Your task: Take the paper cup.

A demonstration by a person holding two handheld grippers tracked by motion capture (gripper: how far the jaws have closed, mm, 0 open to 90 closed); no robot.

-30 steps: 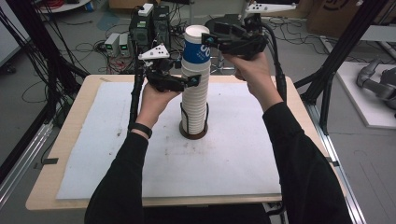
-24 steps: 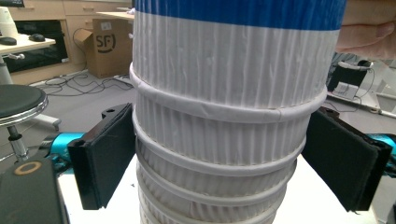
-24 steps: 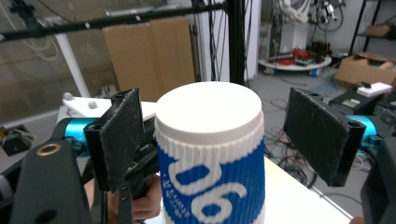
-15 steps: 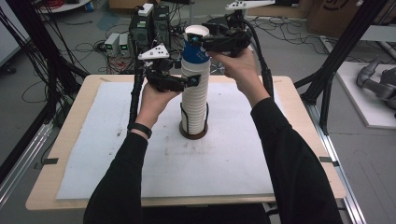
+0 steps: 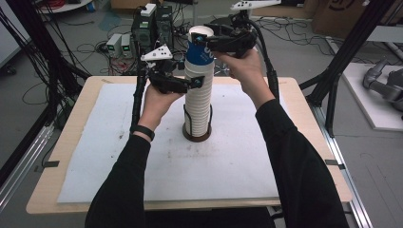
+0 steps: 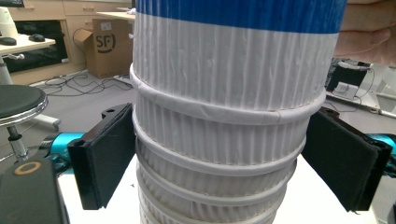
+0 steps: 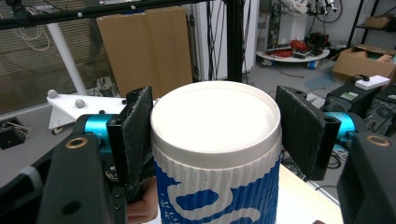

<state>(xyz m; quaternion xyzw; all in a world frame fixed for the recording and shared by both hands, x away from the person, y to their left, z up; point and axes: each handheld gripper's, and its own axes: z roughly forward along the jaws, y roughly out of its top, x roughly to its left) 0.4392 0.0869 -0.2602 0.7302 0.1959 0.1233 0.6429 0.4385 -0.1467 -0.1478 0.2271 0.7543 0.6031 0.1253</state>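
Right gripper view: top cup (image 7: 215, 140) clamped inside right claw (image 7: 215, 133).

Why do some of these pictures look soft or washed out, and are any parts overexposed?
In the high view the room light is even but the whole frame is soft, so the stack of cups lacks crisp edges; in the left gripper view its ribs are sharp while the room behind is hazier; in the right gripper view the top cup has a bright, nearly featureless base.

A wooden table (image 5: 71, 156) carries a white mat (image 5: 119, 156) (faintly smudged).
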